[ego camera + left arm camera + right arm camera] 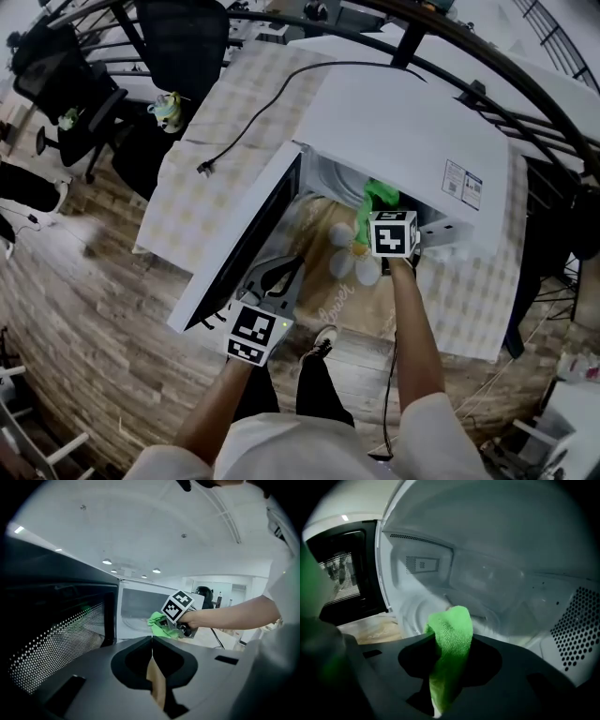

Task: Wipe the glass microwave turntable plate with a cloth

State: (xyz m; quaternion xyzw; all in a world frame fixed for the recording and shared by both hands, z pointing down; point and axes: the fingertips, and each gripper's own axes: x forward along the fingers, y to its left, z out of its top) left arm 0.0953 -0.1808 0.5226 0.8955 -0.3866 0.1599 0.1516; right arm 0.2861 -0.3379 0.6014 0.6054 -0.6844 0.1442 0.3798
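Observation:
A white microwave (394, 122) stands on the table with its door (246, 253) swung open to the left. My right gripper (382, 212) is at the mouth of the cavity, shut on a green cloth (378, 194). In the right gripper view the cloth (452, 627) sticks up out of the jaws, with the glass turntable plate (415, 618) just beyond it on the cavity floor. Whether cloth and plate touch, I cannot tell. My left gripper (279, 275) hangs by the door's inner face; its jaws (151, 638) are shut with nothing in them.
The microwave's black cord and plug (202, 169) lie on the checked tablecloth (192, 197) to the left. A flower-print mat (349, 255) lies in front of the cavity. Office chairs (70, 89) stand at the far left. The table's front edge is close to my legs.

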